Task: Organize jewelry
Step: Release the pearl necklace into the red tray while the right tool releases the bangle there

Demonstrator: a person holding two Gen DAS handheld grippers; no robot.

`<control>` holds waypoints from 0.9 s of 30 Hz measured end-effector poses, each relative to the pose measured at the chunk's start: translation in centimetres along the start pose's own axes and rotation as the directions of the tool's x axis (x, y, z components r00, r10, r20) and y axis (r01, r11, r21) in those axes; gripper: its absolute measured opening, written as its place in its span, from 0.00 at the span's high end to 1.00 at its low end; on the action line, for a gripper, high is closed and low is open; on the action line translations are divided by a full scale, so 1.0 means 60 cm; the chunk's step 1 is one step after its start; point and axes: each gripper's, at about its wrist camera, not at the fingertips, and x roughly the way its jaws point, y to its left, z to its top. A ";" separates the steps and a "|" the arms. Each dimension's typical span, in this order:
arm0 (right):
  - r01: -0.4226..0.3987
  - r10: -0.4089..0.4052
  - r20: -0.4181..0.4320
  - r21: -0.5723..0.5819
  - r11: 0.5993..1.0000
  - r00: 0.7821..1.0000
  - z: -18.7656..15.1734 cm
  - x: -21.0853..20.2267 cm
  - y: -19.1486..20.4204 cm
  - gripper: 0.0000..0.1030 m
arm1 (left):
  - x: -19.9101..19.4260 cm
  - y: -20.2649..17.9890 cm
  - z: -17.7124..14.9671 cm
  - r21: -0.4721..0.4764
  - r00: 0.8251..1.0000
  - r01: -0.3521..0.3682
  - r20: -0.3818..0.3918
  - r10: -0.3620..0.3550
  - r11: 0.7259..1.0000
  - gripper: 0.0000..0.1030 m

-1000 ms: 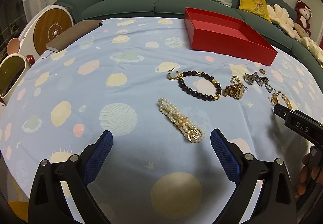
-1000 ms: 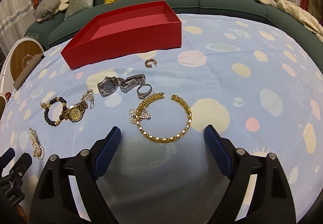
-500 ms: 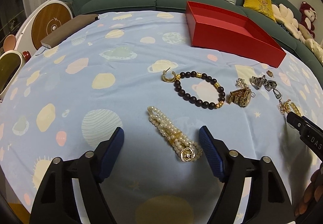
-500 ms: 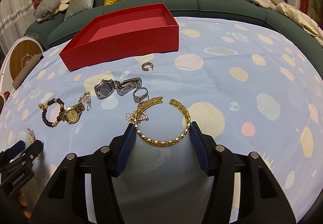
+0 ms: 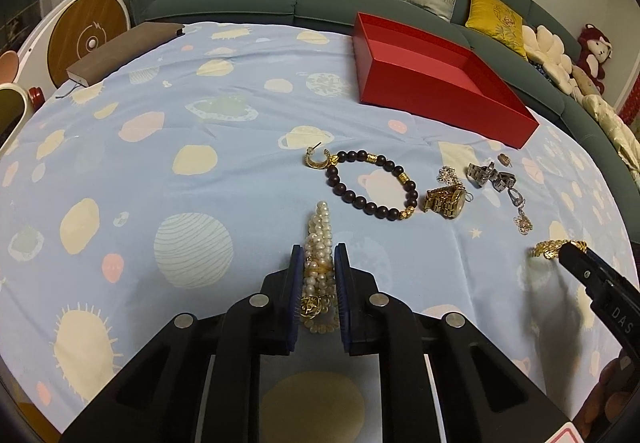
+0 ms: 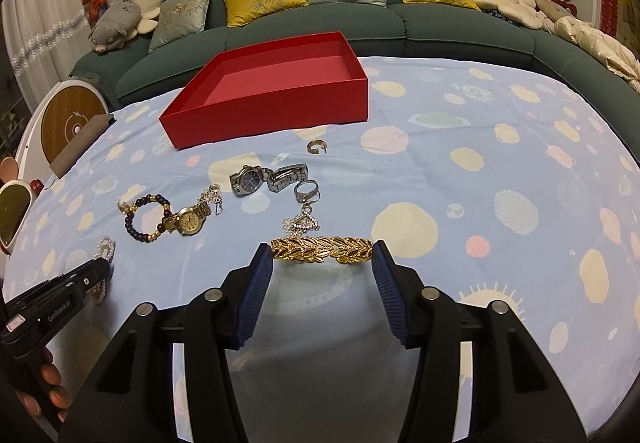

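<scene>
My left gripper (image 5: 318,263) is shut on the pearl bracelet (image 5: 318,239) on the blue tablecloth (image 5: 180,203). My right gripper (image 6: 322,263) is shut on the gold leaf bangle (image 6: 322,249), which stands on edge between the blue pads. An empty red box (image 6: 280,111) sits beyond, also in the left wrist view (image 5: 436,83). Loose pieces lie between: a dark bead bracelet (image 5: 372,189), a gold hoop earring (image 5: 318,161), a gold watch (image 5: 446,201), a silver watch (image 6: 268,177), a ring (image 6: 306,189), a small earring (image 6: 316,147) and a sparkly pendant (image 6: 300,223).
A green sofa (image 6: 400,19) with cushions curves behind the table. A brown book (image 5: 124,53) lies at the far left table edge. A round white and wood device (image 5: 88,35) stands left of the table.
Both grippers moved forward and down and closed. The left one closed on the pearl bracelet; the right one closed on the gold bangle, which tipped up on edge.
</scene>
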 end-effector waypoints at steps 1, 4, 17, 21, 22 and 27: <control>-0.005 0.005 -0.005 0.003 1.000 1.000 -0.003 -0.002 -0.001 0.52 | -0.005 0.001 0.000 0.001 1.000 0.006 0.007 -0.006 1.000 0.88; -0.028 0.028 -0.019 0.020 0.999 0.999 -0.012 -0.009 -0.005 0.52 | -0.018 0.003 0.000 -0.007 0.999 0.033 0.013 -0.033 0.999 0.88; -0.093 0.094 0.090 -0.018 0.996 0.992 0.019 -0.084 0.010 0.52 | -0.081 -0.020 0.025 0.026 0.991 0.114 0.070 -0.116 0.993 0.88; -0.115 0.120 0.121 -0.048 0.992 0.985 0.057 -0.097 0.017 0.52 | -0.098 -0.042 0.066 0.054 0.984 0.151 0.092 -0.155 0.987 0.88; -0.121 0.127 0.125 -0.052 0.991 0.984 0.069 -0.097 0.017 0.52 | -0.102 -0.049 0.078 0.065 0.982 0.157 0.099 -0.163 0.985 0.88; -0.152 0.160 0.128 -0.064 0.986 0.979 0.137 -0.080 0.015 0.52 | -0.103 -0.080 0.161 0.111 0.972 0.174 0.139 -0.189 0.978 0.88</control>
